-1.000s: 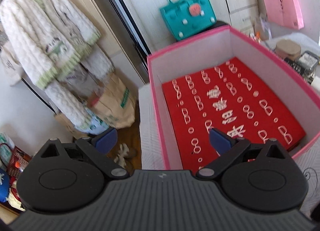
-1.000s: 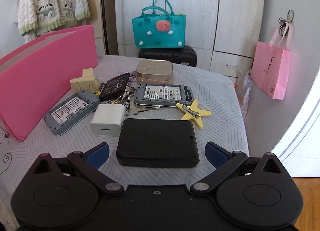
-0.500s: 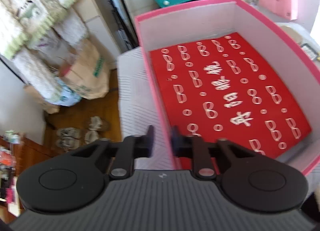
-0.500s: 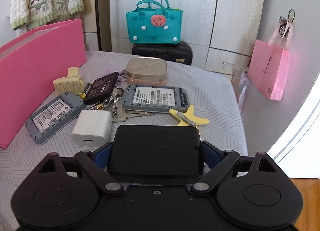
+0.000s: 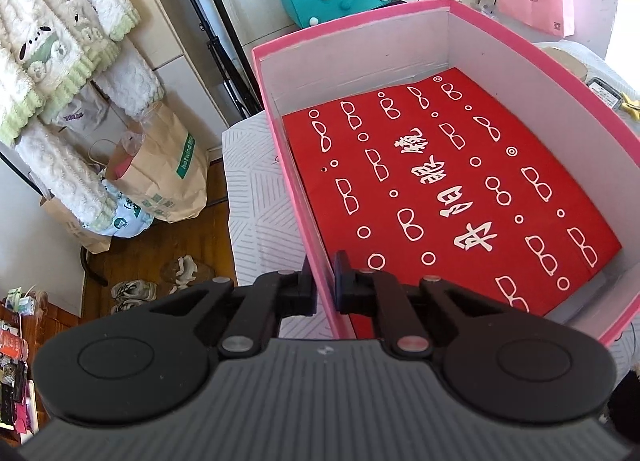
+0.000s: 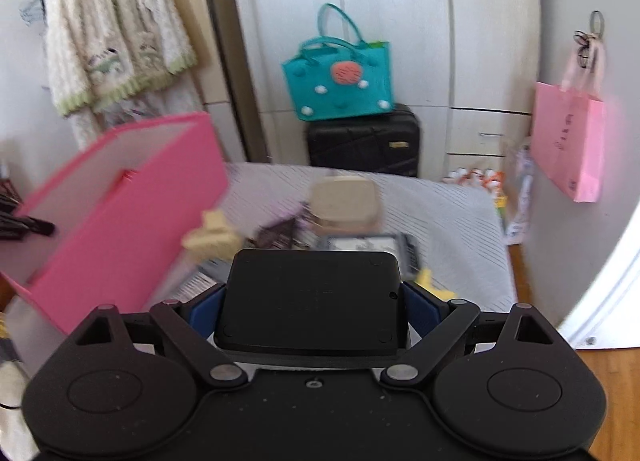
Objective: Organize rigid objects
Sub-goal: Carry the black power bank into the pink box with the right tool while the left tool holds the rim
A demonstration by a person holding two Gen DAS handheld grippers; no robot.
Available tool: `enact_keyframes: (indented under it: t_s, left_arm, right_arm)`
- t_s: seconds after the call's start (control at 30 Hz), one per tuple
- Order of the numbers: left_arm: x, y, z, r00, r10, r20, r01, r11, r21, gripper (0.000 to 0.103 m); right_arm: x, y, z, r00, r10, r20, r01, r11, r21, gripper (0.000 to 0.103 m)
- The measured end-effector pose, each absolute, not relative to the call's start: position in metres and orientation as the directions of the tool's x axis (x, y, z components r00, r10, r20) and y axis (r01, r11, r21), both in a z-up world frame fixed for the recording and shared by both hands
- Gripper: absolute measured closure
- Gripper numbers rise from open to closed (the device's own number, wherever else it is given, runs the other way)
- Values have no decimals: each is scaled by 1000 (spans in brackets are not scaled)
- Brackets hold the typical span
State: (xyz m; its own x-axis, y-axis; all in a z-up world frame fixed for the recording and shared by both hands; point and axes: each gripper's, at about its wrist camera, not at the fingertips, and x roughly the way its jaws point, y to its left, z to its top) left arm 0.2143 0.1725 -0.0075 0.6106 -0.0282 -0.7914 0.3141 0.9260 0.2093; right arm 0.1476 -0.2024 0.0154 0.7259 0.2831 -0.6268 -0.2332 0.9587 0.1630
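A pink box (image 5: 280, 165) with a red patterned floor stands on the white patterned table; nothing else shows inside it. My left gripper (image 5: 322, 285) is shut on the box's near left wall, one finger outside and one inside. In the right wrist view my right gripper (image 6: 312, 303) is shut on a flat black case (image 6: 314, 297), held up above the table with the blue pads pressed on both its short sides. The same pink box (image 6: 120, 213) stands to the left of it.
Behind the held case the table carries a cream hair clip (image 6: 212, 239), a beige tin (image 6: 344, 199), a grey device (image 6: 368, 243), a dark battery and a yellow star piece (image 6: 434, 287), all blurred. A teal bag (image 6: 338, 75) rests on a black suitcase; a pink paper bag (image 6: 568, 145) hangs at right.
My left gripper came down over the box's left wall and shut on it. My right gripper closed on the black case and lifted it off the table.
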Motion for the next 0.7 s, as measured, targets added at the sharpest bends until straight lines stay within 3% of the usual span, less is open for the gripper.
enact_keyframes:
  t_s: [0.27, 0.4, 0.7]
  left_arm:
    - [209, 177, -6, 627, -67, -776, 331, 925, 187, 95]
    - [207, 184, -2, 612, -156, -775, 368, 924, 105, 92]
    - [207, 194, 0, 546, -192, -816, 360, 933, 21, 91]
  right_arm:
    - [179, -124, 65, 607, 504, -615, -433, 858, 276, 9]
    - [202, -70, 72, 489, 581, -651, -534, 789, 304, 9]
    - [275, 23, 53, 309, 562, -767, -548, 764, 339, 9]
